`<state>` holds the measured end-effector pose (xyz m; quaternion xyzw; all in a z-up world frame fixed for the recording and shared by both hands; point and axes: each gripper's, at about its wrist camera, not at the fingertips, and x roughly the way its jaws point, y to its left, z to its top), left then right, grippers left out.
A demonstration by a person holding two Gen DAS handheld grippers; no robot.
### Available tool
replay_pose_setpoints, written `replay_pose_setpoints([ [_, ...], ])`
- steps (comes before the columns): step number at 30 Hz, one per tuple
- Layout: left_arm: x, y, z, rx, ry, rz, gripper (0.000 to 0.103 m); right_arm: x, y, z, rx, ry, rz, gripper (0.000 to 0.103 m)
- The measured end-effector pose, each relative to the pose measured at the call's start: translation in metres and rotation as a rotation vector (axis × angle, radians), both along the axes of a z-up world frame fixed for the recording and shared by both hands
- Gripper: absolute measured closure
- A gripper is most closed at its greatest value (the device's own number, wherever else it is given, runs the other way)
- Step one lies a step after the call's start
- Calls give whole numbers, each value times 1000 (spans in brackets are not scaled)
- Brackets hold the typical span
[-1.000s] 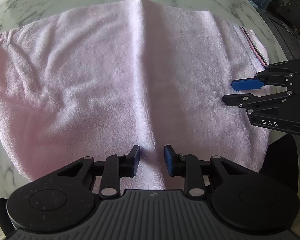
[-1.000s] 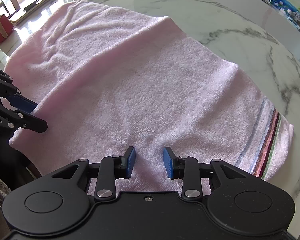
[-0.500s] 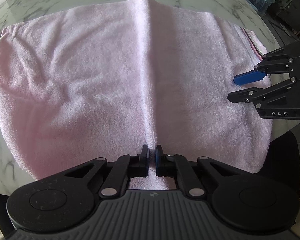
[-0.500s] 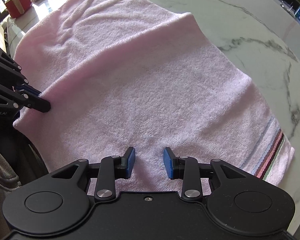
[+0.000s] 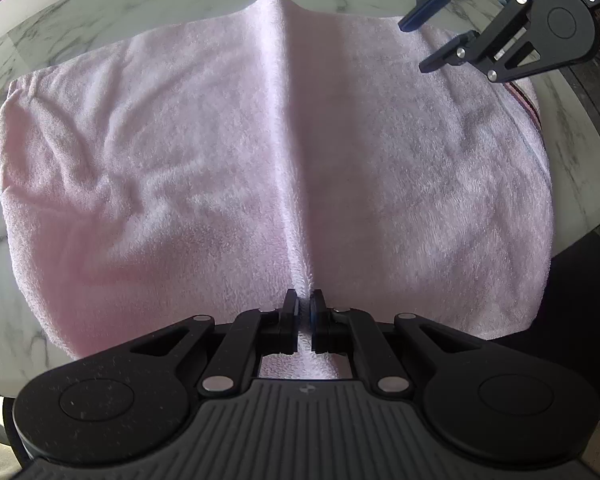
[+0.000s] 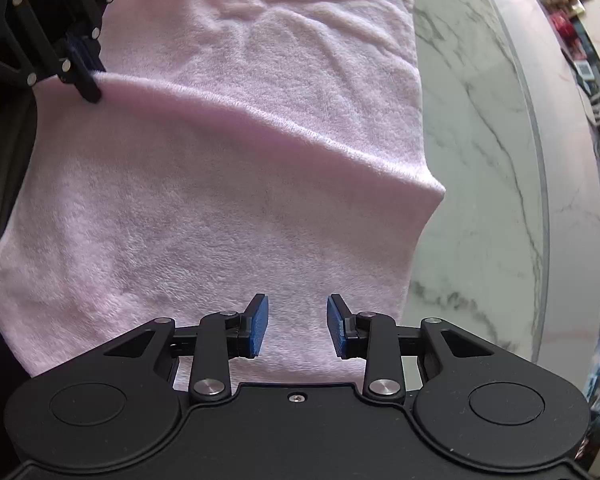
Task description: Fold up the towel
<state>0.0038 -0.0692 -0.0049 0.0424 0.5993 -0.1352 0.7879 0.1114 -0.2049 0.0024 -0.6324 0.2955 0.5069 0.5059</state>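
Pinching a fold of the pink towel [image 5: 204, 168] at its near edge, my left gripper [image 5: 305, 314] has its jaws pressed together on the cloth, which rises between them into a ridge running straight across the towel to its far edge. In my right wrist view that same ridge shows as a raised crease slanting from the left gripper [image 6: 85, 76], at the towel's left edge, over to the right edge, where it ends in a small peak. My right gripper [image 6: 298, 326] hangs over the other end of the towel with its blue pads [image 6: 256, 326] apart and nothing between them; from the left wrist view it [image 5: 414, 46] sits above the towel's far right corner, clear of the cloth. The towel lies spread on the white marble table [image 5: 80, 20], wrinkled on the left half and smoother on the right, with a striped band just visible along its right edge [image 5: 526, 100]. Its near edge hangs slightly over the table's near edge.
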Motion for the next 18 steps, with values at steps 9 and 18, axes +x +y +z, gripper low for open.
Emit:
replay_pose_setpoints([
  [9,6,-7,-1,2,-30,-31,99,32,44,-1,-165,-97,537,72],
  [18,14,-16,-7,14,-37,-65,99,46,73,-25,-302,-95,787,72],
])
